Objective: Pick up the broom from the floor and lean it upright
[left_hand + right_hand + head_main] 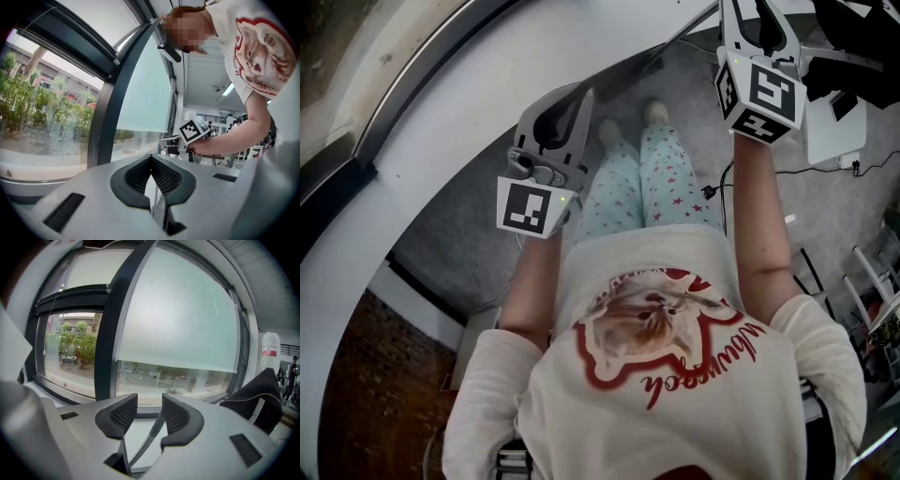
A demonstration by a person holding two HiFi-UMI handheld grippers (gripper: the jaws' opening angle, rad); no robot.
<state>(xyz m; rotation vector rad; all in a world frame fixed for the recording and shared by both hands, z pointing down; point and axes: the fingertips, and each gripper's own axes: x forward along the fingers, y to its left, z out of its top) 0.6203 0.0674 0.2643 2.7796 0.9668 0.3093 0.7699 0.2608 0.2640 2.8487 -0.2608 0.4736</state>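
Note:
In the right gripper view, the grey broom handle [146, 443] slants up between the jaws of my right gripper [150, 401]. The jaws stand open and the pads do not press on the handle, which passes close to the right pad [180, 416]. The broom's head is hidden. In the head view, my right gripper [757, 19] is raised at the top right, toward the window. My left gripper [567, 112] hangs lower at the left. Its pads meet at the tips in the left gripper view [150, 158], with nothing seen between them.
A curved white window ledge [441, 141] and a large window with a dark frame [105, 333] stand ahead. The person's legs [661, 178] stand on grey carpet [694, 122]. A white box with cables [836, 131] lies at the right, near a black chair [262, 390].

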